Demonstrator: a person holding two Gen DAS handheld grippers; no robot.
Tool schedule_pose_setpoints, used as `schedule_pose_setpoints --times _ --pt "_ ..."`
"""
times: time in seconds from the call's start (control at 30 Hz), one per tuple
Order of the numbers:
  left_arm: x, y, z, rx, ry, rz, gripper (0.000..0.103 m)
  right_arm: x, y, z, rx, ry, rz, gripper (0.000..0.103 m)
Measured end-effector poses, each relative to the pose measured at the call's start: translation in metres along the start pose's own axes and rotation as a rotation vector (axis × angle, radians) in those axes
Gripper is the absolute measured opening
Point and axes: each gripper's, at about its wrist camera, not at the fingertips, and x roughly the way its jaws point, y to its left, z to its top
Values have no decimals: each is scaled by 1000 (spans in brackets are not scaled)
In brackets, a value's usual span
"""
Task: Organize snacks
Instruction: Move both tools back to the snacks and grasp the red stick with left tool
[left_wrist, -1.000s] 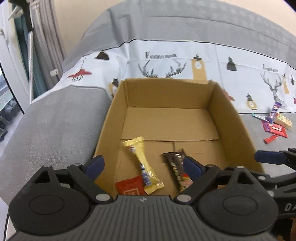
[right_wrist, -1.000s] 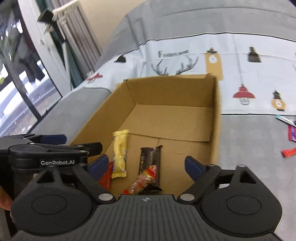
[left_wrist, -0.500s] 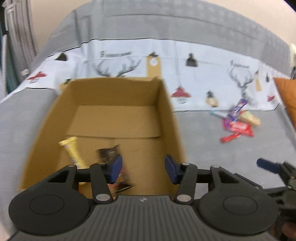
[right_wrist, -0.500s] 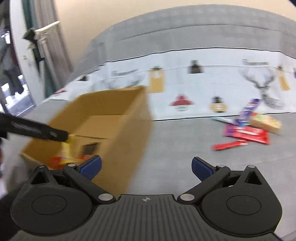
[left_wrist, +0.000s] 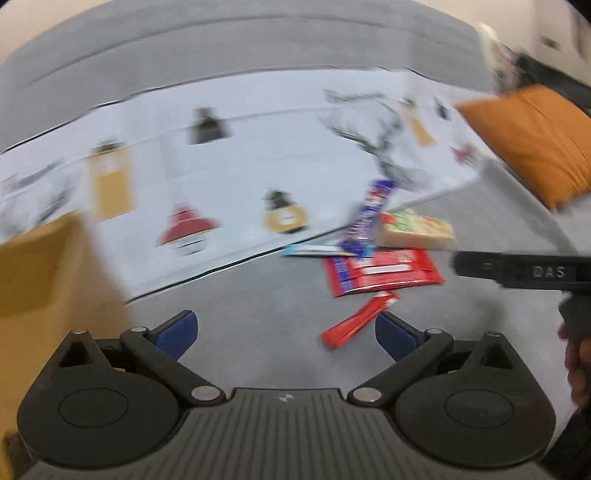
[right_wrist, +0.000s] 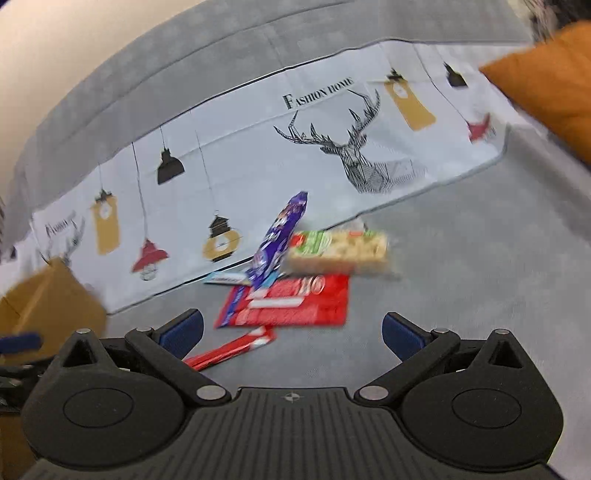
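Observation:
A pile of snacks lies on the grey sofa seat: a flat red packet (left_wrist: 384, 273) (right_wrist: 291, 301), a purple bar (left_wrist: 371, 218) (right_wrist: 280, 236), a beige snack box (left_wrist: 417, 229) (right_wrist: 340, 249), a thin red stick (left_wrist: 356, 319) (right_wrist: 231, 349) and a small blue-white wrapper (left_wrist: 314, 251) (right_wrist: 225, 278). My left gripper (left_wrist: 284, 332) is open and empty, just short of the red stick. My right gripper (right_wrist: 291, 332) is open and empty, close in front of the red packet. The cardboard box (left_wrist: 40, 273) (right_wrist: 48, 299) stands at the left; its inside is hidden.
A white patterned cloth (right_wrist: 258, 147) covers the sofa back behind the snacks. An orange cushion (left_wrist: 532, 140) (right_wrist: 550, 81) lies at the right. The right gripper's body (left_wrist: 524, 273) shows at the right edge of the left wrist view. Both views are motion-blurred.
Both grippers have swung right, away from the cardboard box and toward the snack pile. The left gripper's jaws, narrower half a second ago, now stand wide open.

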Motion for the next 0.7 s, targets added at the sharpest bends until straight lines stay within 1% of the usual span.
schedule_pose_setpoints --times 0.07,0.1,0.17,0.2,0.23,0.27,0.3,0.33,0.37,0.4,0.43,0.47,0.53,0.57,0.6,0.63,0.67,0.7 --pt "35 -7 3 46 18 -57 103 13 -1 3 -65 10 -20 102" --pt "51 -10 2 61 32 -79 102 20 -2 3 -86 18 -15 102" --pt "87 -12 -1 76 69 -120 93 36 -6 5 -123 53 -20 102" --pt "101 -11 -3 54 100 -156 80 44 -10 6 -131 70 -33 102" --pt "111 -8 -5 6 130 -201 75 51 -13 6 -131 85 -30 102" --pt "114 -3 -5 -37 109 -228 75 58 -15 6 -128 97 -21 102" --pt "118 -2 -3 -43 95 -245 73 67 -16 7 -127 116 -21 100" --pt "121 -2 -1 -29 97 -246 66 73 -16 7 -135 128 -18 96" --pt "121 -2 1 -17 99 -236 63 79 -13 8 -153 132 -5 95" --pt "122 0 2 -21 106 -235 56 85 -9 7 -176 133 6 95" --pt "122 2 3 -24 116 -231 47 92 -2 7 -218 138 10 95" --pt "122 6 4 -22 128 -227 43 99 5 6 -278 145 0 95" --pt "121 13 6 -38 157 -229 30 111 16 1 -355 168 -24 97" --pt "118 17 7 -50 168 -234 28 112 20 -2 -373 158 -33 97" --pt "118 21 7 -62 180 -233 15 112 22 -2 -376 157 -20 93" --pt "117 24 6 -68 189 -209 2 110 23 -2 -375 157 -6 83" --pt "115 28 5 -91 197 -195 2 108 22 -1 -374 151 8 76" --pt "113 33 5 -128 207 -200 2 105 21 -1 -371 145 11 56"
